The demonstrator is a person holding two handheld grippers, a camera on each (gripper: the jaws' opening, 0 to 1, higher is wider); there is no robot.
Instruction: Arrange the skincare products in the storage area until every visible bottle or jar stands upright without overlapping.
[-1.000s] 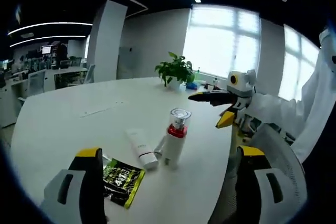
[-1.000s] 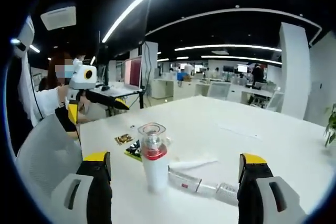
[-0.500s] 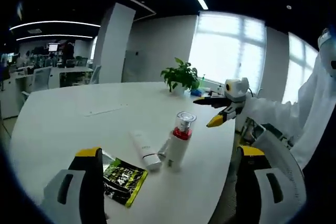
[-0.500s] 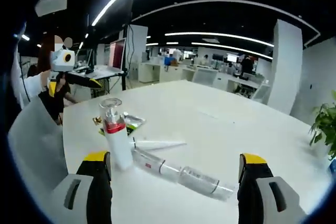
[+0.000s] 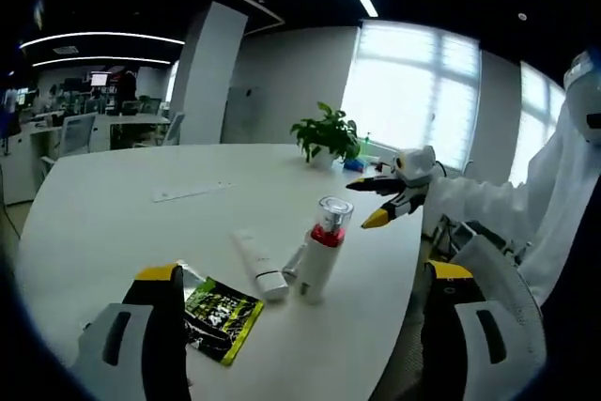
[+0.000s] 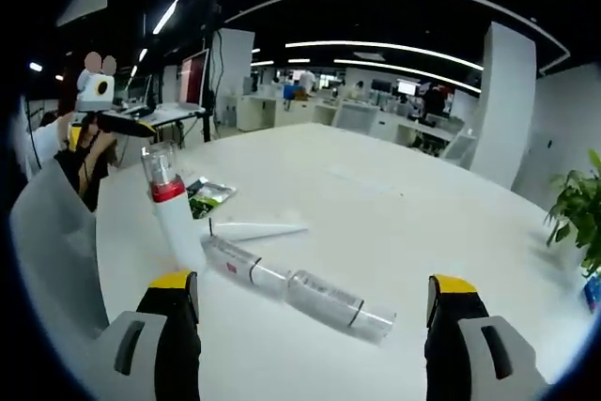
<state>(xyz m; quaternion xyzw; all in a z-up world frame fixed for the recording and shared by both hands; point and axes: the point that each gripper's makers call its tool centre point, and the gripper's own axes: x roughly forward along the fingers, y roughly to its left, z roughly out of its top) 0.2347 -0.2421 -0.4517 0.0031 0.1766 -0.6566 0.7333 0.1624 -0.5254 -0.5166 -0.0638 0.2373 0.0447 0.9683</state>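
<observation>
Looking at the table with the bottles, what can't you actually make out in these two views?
- Clear bottle: in the left gripper view the pump bottle hides most of it.
- White tube: label print too small to read.
- Green sachet: its near corner is hidden behind the left gripper's jaw, and its print is blurred.
- Potted plant: cut off by the right gripper view's edge.
</observation>
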